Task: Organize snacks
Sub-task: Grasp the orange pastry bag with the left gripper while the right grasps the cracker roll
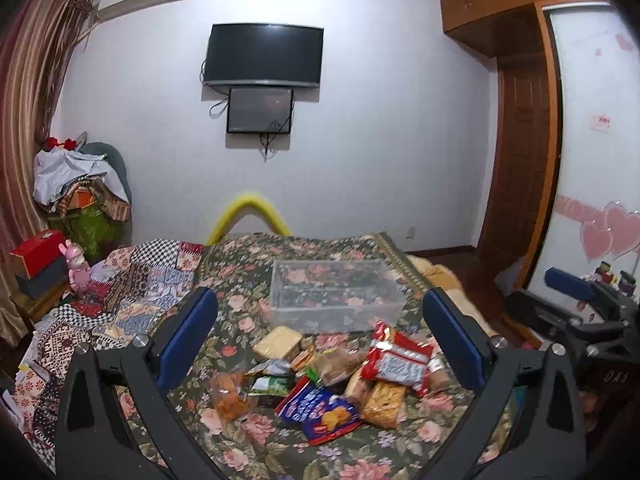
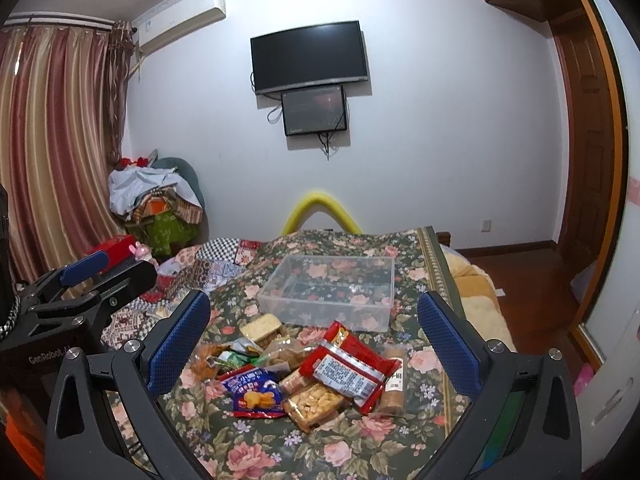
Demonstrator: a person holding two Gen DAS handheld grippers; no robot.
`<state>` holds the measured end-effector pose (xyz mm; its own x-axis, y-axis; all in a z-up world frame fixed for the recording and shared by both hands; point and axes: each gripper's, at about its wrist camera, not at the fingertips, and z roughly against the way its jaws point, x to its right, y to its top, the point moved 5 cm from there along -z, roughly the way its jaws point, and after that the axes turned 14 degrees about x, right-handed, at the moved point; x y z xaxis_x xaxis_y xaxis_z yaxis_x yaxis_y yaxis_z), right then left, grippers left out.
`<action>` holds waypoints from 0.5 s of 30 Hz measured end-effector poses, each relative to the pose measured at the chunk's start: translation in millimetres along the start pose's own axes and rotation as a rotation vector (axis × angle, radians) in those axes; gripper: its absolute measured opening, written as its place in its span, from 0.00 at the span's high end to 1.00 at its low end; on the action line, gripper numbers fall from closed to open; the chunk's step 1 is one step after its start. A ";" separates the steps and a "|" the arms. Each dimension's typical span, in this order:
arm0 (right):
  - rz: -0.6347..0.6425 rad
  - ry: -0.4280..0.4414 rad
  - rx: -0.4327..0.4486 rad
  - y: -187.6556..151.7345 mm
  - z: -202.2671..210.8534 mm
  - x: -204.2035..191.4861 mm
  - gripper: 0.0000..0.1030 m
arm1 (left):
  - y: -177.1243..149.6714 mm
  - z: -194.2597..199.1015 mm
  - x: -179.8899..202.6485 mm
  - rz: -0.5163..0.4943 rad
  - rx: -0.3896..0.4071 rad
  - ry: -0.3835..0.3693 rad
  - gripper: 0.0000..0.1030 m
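A pile of snack packets lies on the floral bedspread: a red packet (image 1: pixel 396 360) (image 2: pixel 350 368), a blue-and-red packet (image 1: pixel 320 410) (image 2: pixel 254 394), a clear pack of golden biscuits (image 1: pixel 382 402) (image 2: pixel 314 402) and an orange bag (image 1: pixel 228 396). A clear plastic box (image 1: pixel 334 294) (image 2: pixel 330 290) stands empty behind the pile. My left gripper (image 1: pixel 320 324) is open above the pile, holding nothing. My right gripper (image 2: pixel 316 328) is open above the pile, holding nothing. Each gripper shows at the edge of the other's view (image 1: pixel 576 292) (image 2: pixel 92 272).
The bed's floral cover (image 1: pixel 280 448) (image 2: pixel 320 444) reaches forward; a patchwork quilt (image 1: pixel 132 288) lies left. A pink toy (image 1: pixel 78 272) and red box (image 1: pixel 38 254) stand at the far left. The bed edge and wooden floor (image 2: pixel 532 280) lie right.
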<state>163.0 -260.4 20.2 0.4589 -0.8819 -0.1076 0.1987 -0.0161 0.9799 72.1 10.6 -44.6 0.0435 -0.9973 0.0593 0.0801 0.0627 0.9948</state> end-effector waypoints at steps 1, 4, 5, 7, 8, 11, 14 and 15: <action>-0.001 -0.003 -0.012 -4.0 -2.8 1.8 0.00 | -6.1 -4.4 -3.6 -0.007 -0.017 0.007 0.00; -0.010 -0.014 -0.048 -16.8 -10.7 10.1 0.00 | -24.6 -16.6 -15.0 -0.019 -0.069 0.022 0.00; -0.015 -0.021 -0.074 -24.5 -16.7 15.6 0.00 | -31.6 -20.6 -19.4 -0.023 -0.086 0.029 0.00; -0.019 -0.031 -0.101 -32.5 -22.2 20.8 0.00 | -43.8 -27.8 -28.3 -0.031 -0.115 0.041 0.00; -0.021 -0.038 -0.120 -38.4 -26.4 24.9 0.00 | -51.1 -31.7 -33.7 -0.032 -0.133 0.048 0.00; -0.026 -0.059 -0.179 -55.6 -37.9 39.3 0.00 | -73.2 -44.7 -50.7 -0.010 -0.193 0.054 0.00; -0.036 -0.081 -0.251 -75.2 -51.6 53.8 0.00 | -95.3 -60.5 -69.9 0.031 -0.255 0.070 0.01; -0.042 -0.084 -0.273 -80.7 -55.5 56.8 0.00 | -101.6 -64.9 -74.9 0.039 -0.272 0.077 0.03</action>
<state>221.1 -283.1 -74.3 0.3743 -0.9193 -0.1216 0.4469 0.0640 0.8923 125.4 81.4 -155.4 0.1268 -0.9887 0.0803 0.3408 0.1195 0.9325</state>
